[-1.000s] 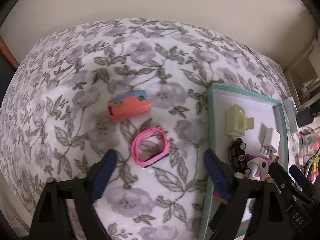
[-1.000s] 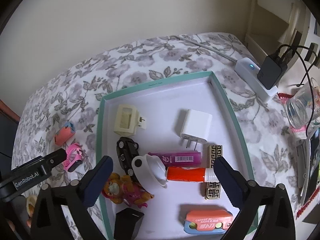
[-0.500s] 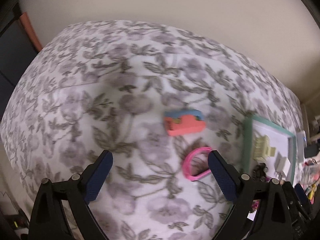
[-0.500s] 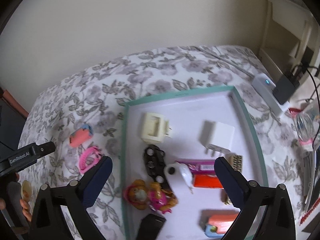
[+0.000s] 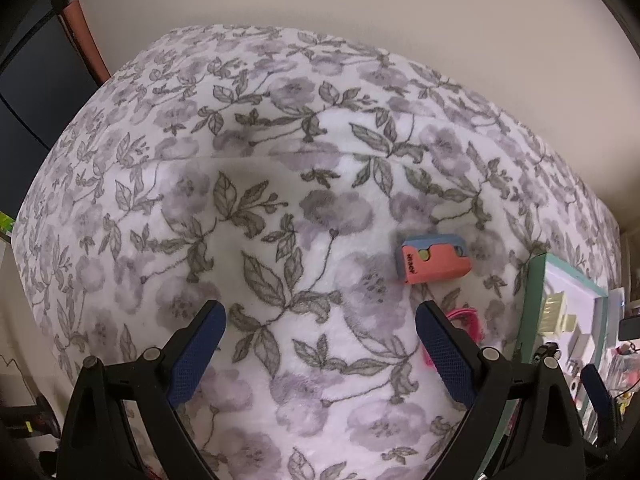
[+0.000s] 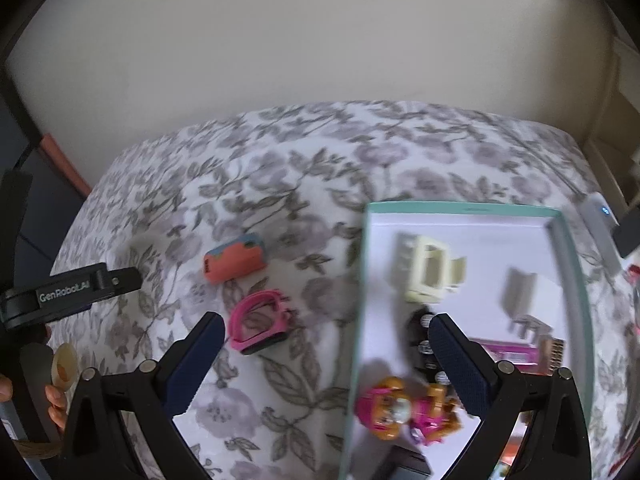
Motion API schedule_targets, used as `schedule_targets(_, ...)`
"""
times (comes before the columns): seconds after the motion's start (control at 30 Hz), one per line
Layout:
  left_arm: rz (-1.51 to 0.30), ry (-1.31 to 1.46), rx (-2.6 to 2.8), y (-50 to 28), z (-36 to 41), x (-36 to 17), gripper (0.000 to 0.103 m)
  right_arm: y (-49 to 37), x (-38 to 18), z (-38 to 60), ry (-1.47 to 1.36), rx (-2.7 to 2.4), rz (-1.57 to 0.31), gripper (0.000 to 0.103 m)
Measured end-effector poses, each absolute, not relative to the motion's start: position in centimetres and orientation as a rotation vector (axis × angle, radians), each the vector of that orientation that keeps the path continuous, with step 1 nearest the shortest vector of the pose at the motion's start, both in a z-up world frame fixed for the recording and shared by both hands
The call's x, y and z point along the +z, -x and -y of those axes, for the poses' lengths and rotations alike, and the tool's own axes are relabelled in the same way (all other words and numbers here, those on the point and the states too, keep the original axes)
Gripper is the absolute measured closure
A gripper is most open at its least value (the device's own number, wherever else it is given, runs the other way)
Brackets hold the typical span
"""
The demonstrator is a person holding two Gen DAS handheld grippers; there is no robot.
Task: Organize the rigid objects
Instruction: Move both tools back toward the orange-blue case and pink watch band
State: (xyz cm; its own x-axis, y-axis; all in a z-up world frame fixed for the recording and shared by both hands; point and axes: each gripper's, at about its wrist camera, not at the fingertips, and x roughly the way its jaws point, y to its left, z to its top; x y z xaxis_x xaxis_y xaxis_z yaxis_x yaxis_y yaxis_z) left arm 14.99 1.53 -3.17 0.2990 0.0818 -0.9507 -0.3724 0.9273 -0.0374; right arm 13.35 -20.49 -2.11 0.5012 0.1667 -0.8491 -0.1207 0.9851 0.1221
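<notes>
Both grippers, left (image 5: 316, 354) and right (image 6: 326, 364), hold fingers apart, empty. The pink ring (image 6: 258, 322) beside the tray (image 6: 358, 320) could skid on cloth if pinched off-centre.

My left gripper (image 5: 318, 354): black frame, silver screws, navy textured pads (image 5: 196, 354).
My right gripper (image 6: 324, 364): same build.
Marking: white "GenRobot.AI" lettering.

Floral cloth (image 5: 280, 240), cream wall (image 6: 320, 40), white power strip (image 6: 598, 216)
</notes>
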Motion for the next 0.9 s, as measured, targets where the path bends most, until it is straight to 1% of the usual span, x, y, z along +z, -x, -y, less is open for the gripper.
schedule_targets(0.37, -1.309, 0.306, 0.316, -16.1, -2.3, -6.4, 0.007, -14.5, -5.4, 16.4, 0.026, 0.232, -1.085, 0.0)
schedule_targets(0.9, -1.348, 0.312, 0.314, -16.9, -2.5, -8.4, 0.007, -15.3, -9.2, 14.8, 0.046, 0.265, -1.16, 0.0)
